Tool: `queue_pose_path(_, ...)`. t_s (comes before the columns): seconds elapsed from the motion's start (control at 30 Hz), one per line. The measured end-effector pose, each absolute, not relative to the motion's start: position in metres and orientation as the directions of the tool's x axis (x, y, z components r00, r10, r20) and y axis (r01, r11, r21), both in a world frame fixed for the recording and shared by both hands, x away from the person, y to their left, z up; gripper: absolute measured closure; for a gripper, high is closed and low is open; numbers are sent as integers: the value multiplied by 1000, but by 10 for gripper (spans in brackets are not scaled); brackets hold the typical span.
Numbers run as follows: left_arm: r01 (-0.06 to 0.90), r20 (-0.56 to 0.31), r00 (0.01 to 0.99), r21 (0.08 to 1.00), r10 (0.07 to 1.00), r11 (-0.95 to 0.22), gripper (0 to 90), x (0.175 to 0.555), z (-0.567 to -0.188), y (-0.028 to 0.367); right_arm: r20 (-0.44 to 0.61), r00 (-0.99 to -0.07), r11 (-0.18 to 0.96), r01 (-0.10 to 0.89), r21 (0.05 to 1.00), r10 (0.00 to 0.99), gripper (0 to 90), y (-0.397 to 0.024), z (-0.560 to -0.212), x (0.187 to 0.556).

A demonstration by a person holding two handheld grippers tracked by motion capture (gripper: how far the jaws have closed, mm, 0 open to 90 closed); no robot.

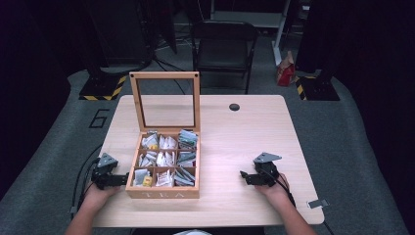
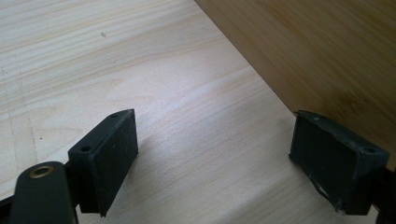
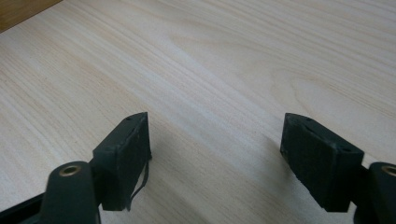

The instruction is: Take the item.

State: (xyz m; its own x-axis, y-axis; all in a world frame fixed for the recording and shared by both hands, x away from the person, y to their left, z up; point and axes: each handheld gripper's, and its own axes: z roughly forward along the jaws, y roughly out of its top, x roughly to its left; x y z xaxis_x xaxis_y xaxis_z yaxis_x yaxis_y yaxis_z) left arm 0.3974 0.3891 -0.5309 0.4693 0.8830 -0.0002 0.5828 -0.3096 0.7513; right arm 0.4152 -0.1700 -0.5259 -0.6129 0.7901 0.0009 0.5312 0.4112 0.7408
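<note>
The tea box [image 1: 163, 188] is standing near-left on the worktop [image 1: 235, 142], lid propped up for access, while the left gripper [image 1: 122, 178] beside it and the right gripper [image 1: 243, 175], well apart, are resting with jaws wide and empty.

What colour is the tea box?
Light brown wood; the tea box shows best in the high view.

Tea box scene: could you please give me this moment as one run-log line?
tea box: lid up | left gripper: open, beside box | right gripper: open, empty
</note>
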Motion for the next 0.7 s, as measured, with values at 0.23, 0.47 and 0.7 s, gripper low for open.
queue_pose_path(0.23, 583, -1, 469, 751, 883, -309, 147, 397, -531, 389, 14, -624, 422, 545, 725, 781, 336, -167, -521, 415)
queue_pose_path(0.47, 583, -1, 469, 751, 883, -309, 147, 397, -531, 389, 32, -644, 402, 515, 757, 764, 351, -158, -507, 409)
queue_pose_path(0.7, 592, -7, 473, 743, 881, -312, 147, 397, -530, 389, 39, -669, 411, 499, 763, 742, 355, -149, -496, 406)
